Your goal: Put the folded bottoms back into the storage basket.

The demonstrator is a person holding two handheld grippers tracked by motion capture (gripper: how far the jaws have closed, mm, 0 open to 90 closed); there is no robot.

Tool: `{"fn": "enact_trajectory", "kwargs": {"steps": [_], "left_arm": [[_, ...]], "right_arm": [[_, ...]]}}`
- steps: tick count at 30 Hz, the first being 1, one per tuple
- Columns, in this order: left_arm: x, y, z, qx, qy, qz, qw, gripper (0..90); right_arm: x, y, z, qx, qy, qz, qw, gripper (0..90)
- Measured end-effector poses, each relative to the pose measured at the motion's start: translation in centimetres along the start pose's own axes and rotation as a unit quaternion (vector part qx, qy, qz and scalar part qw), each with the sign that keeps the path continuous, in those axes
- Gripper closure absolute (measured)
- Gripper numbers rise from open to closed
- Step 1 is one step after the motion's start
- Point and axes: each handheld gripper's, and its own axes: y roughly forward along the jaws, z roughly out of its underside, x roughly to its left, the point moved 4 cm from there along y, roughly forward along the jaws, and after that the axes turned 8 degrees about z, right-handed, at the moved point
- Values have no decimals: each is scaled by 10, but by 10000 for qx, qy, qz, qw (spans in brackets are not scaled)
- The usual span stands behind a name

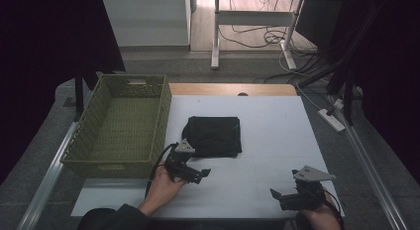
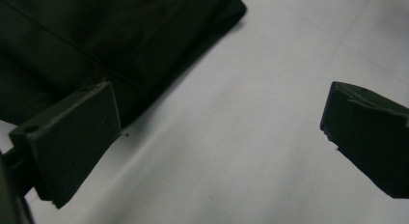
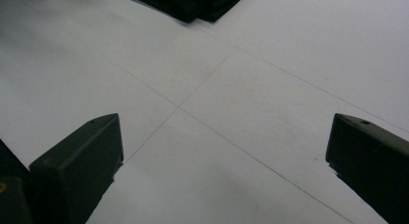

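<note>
Cloth, black and folded, lies flat on the table just right of the basket. Your left gripper sits just in front of the cloth, jaws apart, empty. Your right gripper is well off to the cloth's right-front, jaws apart too.

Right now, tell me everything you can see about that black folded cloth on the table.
The black cloth is folded into a rough square and lies flat on the white table, right of the green basket, apart from it. It looks soft and matte. The open left gripper hovers at its near left corner; contact cannot be told.
</note>
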Motion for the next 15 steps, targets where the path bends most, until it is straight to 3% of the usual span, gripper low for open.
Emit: {"fn": "enact_trajectory", "kwargs": {"steps": [3,4,7,15], "left_arm": [[7,4,-5,14,-67,-171,9998,0],[12,6,-8,1,-127,-317,9994,0],[18,8,-10,-11,-173,-423,9990,0],[44,12,-16,-70,-564,-950,9939,12]], "right_arm": [[0,0,0,10,-5,1,10000,2],[0,0,0,18,-19,0,10000,2],[0,0,0,23,-28,-4,10000,2],[1,0,0,18,-63,-21,10000,2]]}}
